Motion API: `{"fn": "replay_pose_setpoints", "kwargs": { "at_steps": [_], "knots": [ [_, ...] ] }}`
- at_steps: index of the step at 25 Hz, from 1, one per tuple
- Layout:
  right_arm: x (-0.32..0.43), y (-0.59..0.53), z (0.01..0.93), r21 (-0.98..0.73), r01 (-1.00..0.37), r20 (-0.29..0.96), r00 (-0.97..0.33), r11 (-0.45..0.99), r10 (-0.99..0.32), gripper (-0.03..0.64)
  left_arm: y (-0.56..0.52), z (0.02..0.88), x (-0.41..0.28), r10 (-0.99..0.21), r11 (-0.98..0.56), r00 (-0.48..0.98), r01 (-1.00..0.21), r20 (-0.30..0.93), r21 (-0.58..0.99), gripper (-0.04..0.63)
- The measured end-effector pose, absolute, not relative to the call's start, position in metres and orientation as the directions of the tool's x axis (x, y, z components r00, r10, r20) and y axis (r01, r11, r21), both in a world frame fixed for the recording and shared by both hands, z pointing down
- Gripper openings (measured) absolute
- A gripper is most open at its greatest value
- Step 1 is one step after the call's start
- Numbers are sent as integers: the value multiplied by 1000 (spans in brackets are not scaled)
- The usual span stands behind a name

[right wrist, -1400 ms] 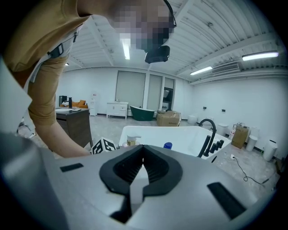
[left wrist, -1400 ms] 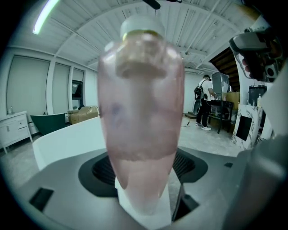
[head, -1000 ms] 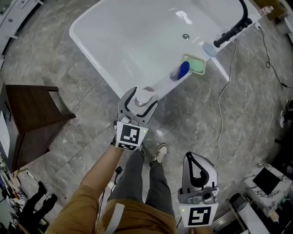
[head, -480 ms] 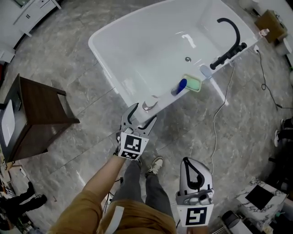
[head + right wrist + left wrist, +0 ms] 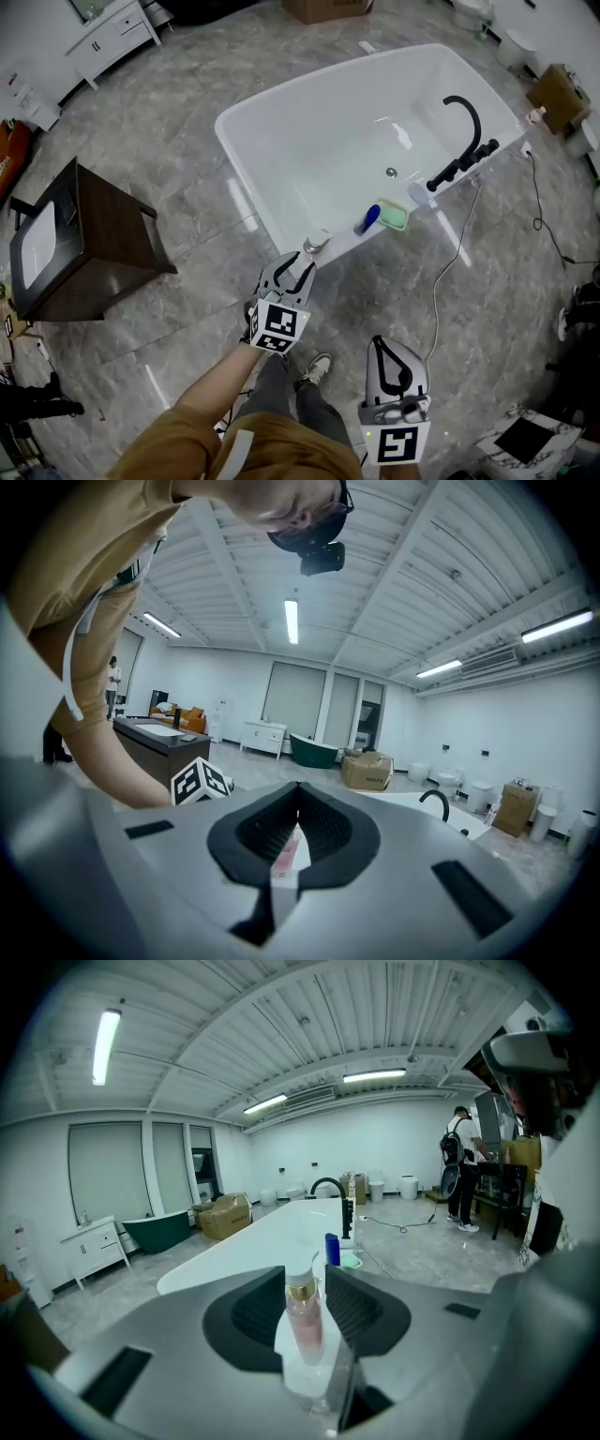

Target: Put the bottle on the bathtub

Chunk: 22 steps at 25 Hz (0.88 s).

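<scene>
A pink bottle (image 5: 314,244) with a gold collar and a white cap stands upright on the near rim of the white bathtub (image 5: 246,178). My left gripper (image 5: 297,271) sits just short of it over the floor, jaws open and empty. In the left gripper view the bottle (image 5: 303,1321) stands on the tub rim (image 5: 234,1260) beyond the open left gripper (image 5: 305,1283), with a gap on each side. My right gripper (image 5: 385,345) hangs low by the person's legs, shut on nothing. In the right gripper view the right gripper (image 5: 298,789) has its fingertips together.
A blue bottle (image 5: 371,217) and a green soap dish (image 5: 395,217) sit further along the rim, near the black faucet (image 5: 464,131). A dark wooden cabinet (image 5: 84,244) stands to the left. A cable (image 5: 441,281) runs across the marble floor. The person's shoe (image 5: 319,366) is below my left gripper.
My left gripper held the bottle, set it on the tub rim, opened and drew back toward the person. The head view has pulled away from the tub. The right gripper stayed low.
</scene>
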State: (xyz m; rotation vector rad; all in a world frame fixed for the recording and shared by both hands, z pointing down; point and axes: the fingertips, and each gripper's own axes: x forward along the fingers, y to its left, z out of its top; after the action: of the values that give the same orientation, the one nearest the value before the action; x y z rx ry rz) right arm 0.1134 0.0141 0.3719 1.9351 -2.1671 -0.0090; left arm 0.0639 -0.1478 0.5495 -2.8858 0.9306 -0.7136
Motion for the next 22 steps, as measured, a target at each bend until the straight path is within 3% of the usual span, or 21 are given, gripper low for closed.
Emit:
{"fn": "replay_pose_setpoints", "kwargs": {
  "at_steps": [3,5,13,22],
  "knots": [
    [116,18,360,153,-981,147,-100,123,-984,-3,-144,529,58,-590,-802,704,-569,395,-184,43],
    [117,22,357,158,-979,148,-108,131,-983,-3,-141,518,55,-603,-793,699,-579,385,-190,8],
    [115,24,336,180,-972,125,-129,150,-984,-3,-125,452,54,-588,-802,746,-588,314,-104,6],
    [116,16,301,212,-964,66,-148,159,-987,-3,-117,362,46,-604,-797,771,-592,202,-121,6]
  ]
}}
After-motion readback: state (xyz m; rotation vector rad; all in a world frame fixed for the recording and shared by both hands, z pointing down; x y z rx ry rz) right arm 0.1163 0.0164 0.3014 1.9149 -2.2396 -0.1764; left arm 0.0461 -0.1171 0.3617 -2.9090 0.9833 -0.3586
